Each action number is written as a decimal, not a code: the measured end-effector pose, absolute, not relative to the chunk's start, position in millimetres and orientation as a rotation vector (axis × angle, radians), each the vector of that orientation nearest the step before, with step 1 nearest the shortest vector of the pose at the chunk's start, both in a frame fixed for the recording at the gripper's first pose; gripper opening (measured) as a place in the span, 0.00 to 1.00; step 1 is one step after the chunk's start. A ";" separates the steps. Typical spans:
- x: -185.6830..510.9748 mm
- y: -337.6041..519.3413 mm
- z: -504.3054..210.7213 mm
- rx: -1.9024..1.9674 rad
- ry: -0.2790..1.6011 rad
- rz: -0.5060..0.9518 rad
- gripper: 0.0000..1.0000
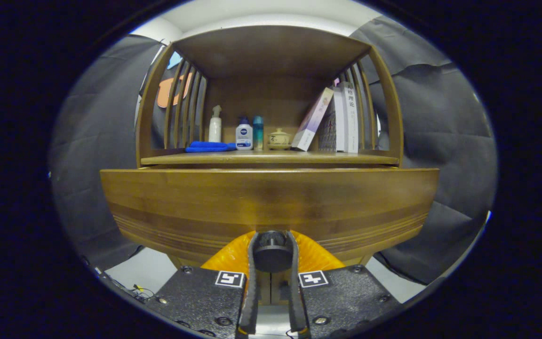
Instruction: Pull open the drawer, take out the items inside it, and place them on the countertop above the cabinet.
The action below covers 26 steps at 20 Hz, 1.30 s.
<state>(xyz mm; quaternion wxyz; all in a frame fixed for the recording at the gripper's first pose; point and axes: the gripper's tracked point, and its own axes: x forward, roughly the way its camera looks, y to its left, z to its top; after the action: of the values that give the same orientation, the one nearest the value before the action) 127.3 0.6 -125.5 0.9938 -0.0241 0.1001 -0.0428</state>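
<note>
At curved wooden drawer (271, 197) front — tongs (272, 249) clamped on round dark knob (272, 253), both fingers pressing.

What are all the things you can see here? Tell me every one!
drawer front: one, brown wood, just ahead of the fingers
drawer knob: one, dark and round, between the fingers
countertop: one, brown wood, above the drawer
cloth: one, blue, folded, on the countertop at the left
spray bottle: one, white, behind the cloth
lotion bottle: one, white with a dark blue cap, beside the cloth
tall bottle: one, teal, next to the lotion bottle
lidded cup: one, beige, middle of the countertop
books: a few, pale and dark covers, at the right, one leaning
gripper: one, both fingers pressed on the knob
</note>
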 end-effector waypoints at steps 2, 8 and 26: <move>114.2 0.0 -125.4 -0.052 0.197 -0.088 0.29; 79.0 1.8 -127.9 -0.039 0.204 -0.081 0.29; 20.8 7.5 -107.0 -0.043 0.167 -0.050 0.75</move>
<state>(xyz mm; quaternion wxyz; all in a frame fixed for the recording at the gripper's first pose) 20.8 7.5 -107.0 0.9960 -0.0215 0.0832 -0.0250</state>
